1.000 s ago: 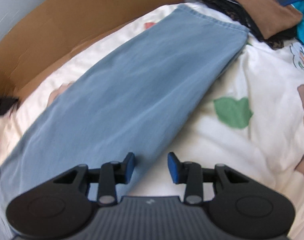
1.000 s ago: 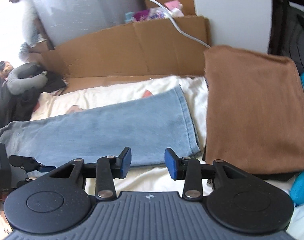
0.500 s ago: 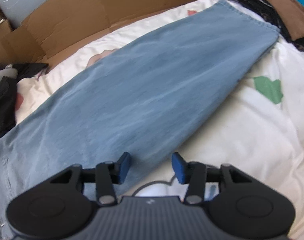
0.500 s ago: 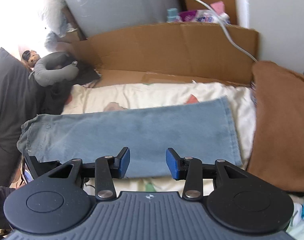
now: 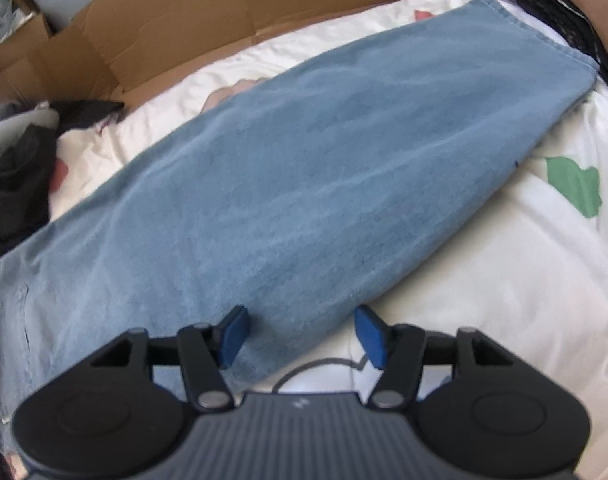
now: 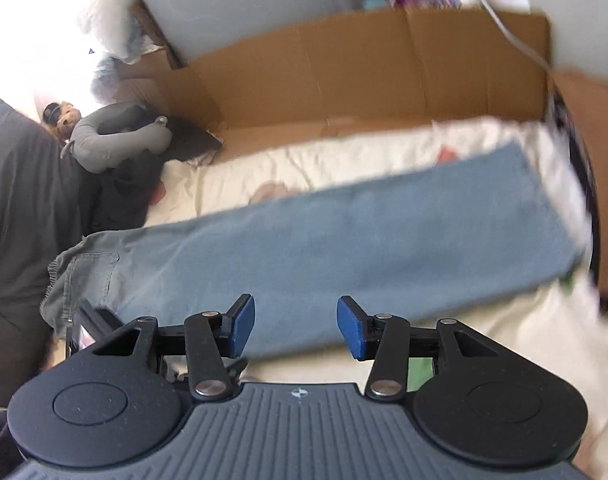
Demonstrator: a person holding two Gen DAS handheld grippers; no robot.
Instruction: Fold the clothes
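Jeans (image 5: 288, 184) lie flat on bed sheet (image 5: 504, 300), legs stacked, hem toward 1 o'clock, ready for cross fold. Left claw (image 5: 300, 336) opening, near edge of denim between pads, not pinched. Right claw (image 6: 296, 326) opening above near edge, nothing gripped.

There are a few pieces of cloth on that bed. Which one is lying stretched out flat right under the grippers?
The long light-blue denim jeans, spread flat across the white bedsheet. The brown folded cloth and the dark grey garments lie off at the ends.
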